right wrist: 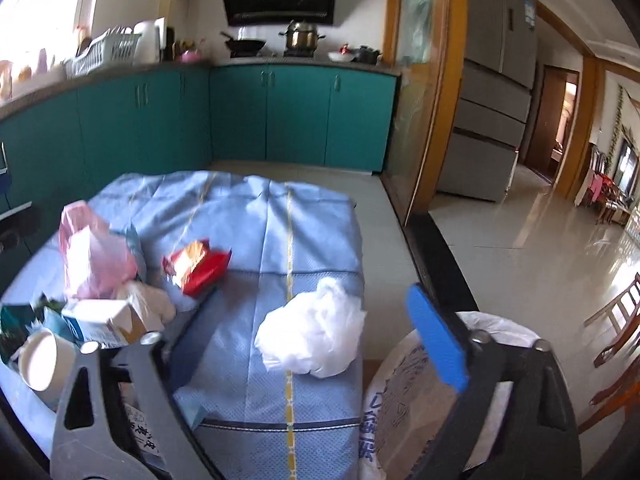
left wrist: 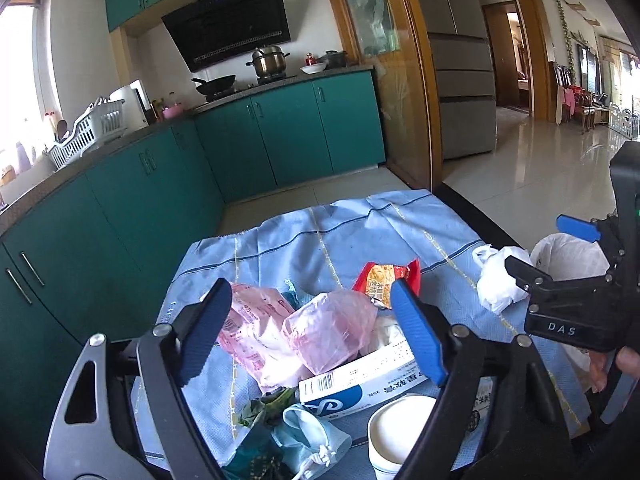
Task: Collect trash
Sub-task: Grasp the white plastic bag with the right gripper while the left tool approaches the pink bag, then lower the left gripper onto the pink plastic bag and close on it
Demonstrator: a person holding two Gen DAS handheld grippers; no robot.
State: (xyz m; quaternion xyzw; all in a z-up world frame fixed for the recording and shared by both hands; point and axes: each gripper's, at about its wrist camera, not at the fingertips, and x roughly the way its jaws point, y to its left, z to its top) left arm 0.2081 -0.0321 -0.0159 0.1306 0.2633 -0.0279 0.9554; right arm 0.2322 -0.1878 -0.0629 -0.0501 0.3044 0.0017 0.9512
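Note left tongs (left wrist: pixel 312 292) spread wide and empty, poised over the pink bag (left wrist: pixel 332 328) in the heap at the counter's (left wrist: pixel 400 220) near left corner. Lower until both blue pads flank the bag's bulk, not its loose film; close slowly, gathering several folds so that the thin plastic does not slip out. Avoid pinching the medicine box (left wrist: pixel 360 380) or the paper cup (left wrist: pixel 400 428) lying just beside it, toward the near edge. Lift straight up before carrying across to the lined bin (left wrist: pixel 568 248) just off the counter's right edge. Note right tongs (right wrist: pixel 284 320) likewise open and empty, aimed at the white bag (right wrist: pixel 316 336) near the right edge; judged the easier pick, being well apart from the other trash. Expect the red wrapper (left wrist: pixel 384 280), toward the middle of the counter, to need a flat, low approach. From the left wrist view only: right tongs seen from outside with jaws apart, plus a face mask (left wrist: pixel 312 436) and leafy scraps at the near edge. From the right wrist view only: the whole white bag, printed lettering on the bin's side, and the counter's bare far edge
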